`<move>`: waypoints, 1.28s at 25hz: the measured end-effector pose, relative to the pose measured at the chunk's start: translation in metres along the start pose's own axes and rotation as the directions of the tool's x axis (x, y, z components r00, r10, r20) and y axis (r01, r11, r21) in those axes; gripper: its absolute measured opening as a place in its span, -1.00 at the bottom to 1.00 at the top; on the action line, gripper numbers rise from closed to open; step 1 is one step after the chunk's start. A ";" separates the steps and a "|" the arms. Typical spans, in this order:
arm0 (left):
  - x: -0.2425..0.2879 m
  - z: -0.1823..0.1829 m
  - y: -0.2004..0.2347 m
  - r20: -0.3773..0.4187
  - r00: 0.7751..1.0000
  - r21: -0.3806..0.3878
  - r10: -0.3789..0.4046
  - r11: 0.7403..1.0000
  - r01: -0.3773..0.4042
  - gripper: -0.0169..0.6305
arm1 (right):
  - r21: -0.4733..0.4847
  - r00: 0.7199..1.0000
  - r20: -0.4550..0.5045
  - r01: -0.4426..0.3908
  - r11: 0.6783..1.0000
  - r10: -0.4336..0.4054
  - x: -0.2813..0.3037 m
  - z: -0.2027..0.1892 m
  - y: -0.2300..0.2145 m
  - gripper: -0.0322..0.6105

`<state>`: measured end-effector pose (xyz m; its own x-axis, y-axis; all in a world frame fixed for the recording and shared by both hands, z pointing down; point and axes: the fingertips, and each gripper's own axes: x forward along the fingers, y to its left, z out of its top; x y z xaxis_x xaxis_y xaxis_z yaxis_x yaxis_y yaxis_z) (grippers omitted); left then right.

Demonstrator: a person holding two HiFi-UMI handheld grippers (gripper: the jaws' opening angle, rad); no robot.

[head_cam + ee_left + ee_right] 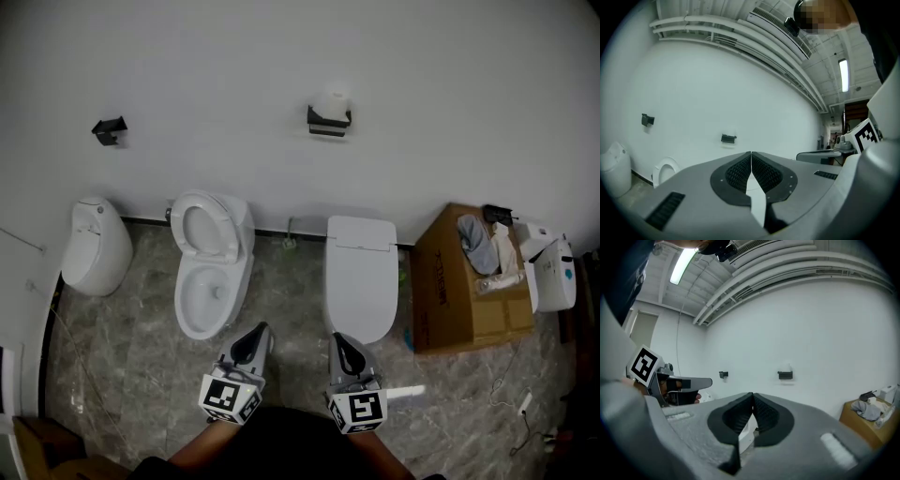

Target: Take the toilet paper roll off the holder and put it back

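Toilet paper roll (333, 100) sits atop its holder (329, 122), axis unclear; left gripper (264, 328), right gripper (336, 337) clenched.

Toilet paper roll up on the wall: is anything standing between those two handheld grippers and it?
Nothing blocks the straight line in either gripper view. On the floor, the closed-lid toilet stands below the toilet paper roll and its holder, ahead of the right gripper, so the person would likely reach over it.

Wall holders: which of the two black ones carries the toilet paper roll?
The right-hand holder, nearer the cardboard box, has the white toilet paper roll on it; the left-hand holder is bare.
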<state>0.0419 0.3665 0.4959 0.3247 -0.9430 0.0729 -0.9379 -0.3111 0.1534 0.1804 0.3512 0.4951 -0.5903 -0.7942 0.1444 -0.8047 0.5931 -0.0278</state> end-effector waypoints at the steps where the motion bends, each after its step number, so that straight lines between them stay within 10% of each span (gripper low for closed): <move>1: 0.014 0.002 0.009 0.002 1.000 -0.014 -0.012 1.000 0.012 -0.90 | 0.003 1.000 -0.005 0.011 1.000 -0.011 0.014 0.002 -0.007 -0.90; 18: 0.227 0.069 0.198 -0.001 0.986 -0.022 -0.167 0.986 0.167 -0.90 | 0.028 0.986 -0.022 0.167 0.986 -0.166 0.286 0.059 -0.074 -0.90; 32: 0.296 0.073 0.270 -0.008 0.987 -0.043 -0.160 0.986 0.160 -0.90 | 0.067 0.967 -0.031 0.254 0.965 -0.252 0.366 0.063 -0.119 -0.90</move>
<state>-0.1244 -0.0052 0.4865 0.4717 -0.8800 0.0552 -0.8679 -0.4524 0.2051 0.0561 -0.0180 0.4890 -0.3659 -0.9136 0.1771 -0.9306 0.3618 -0.0563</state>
